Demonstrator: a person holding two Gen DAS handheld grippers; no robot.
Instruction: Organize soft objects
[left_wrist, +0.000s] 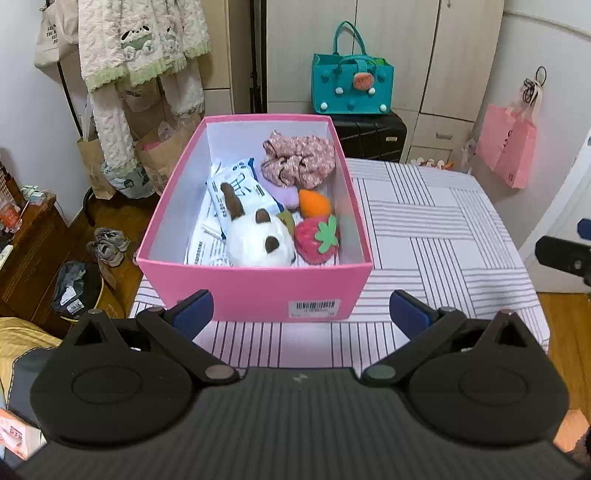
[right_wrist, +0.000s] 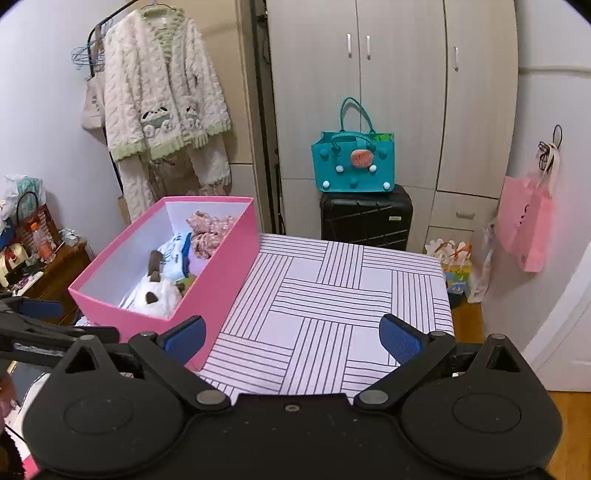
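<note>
A pink box (left_wrist: 255, 291) stands on the striped table (left_wrist: 424, 229). Inside lie a white plush with brown ears (left_wrist: 255, 240), a red felt strawberry (left_wrist: 316, 238), an orange plush piece (left_wrist: 314, 203), a floral scrunchie (left_wrist: 299, 157), a lilac soft item (left_wrist: 282, 195) and a tissue pack (left_wrist: 240, 192). My left gripper (left_wrist: 301, 312) hangs open just before the box's near wall, holding nothing. My right gripper (right_wrist: 291, 338) is open over the bare tablecloth (right_wrist: 332, 295), right of the pink box (right_wrist: 207, 295). The white plush (right_wrist: 155, 295) and scrunchie (right_wrist: 210, 229) show there too.
A teal felt bag (right_wrist: 352, 162) sits on a black suitcase (right_wrist: 365, 218) behind the table. A fluffy cardigan (right_wrist: 162, 92) hangs at the left. A pink paper bag (right_wrist: 524, 221) hangs on the right wall. Shoes (left_wrist: 109, 245) and paper bags lie on the floor left of the table.
</note>
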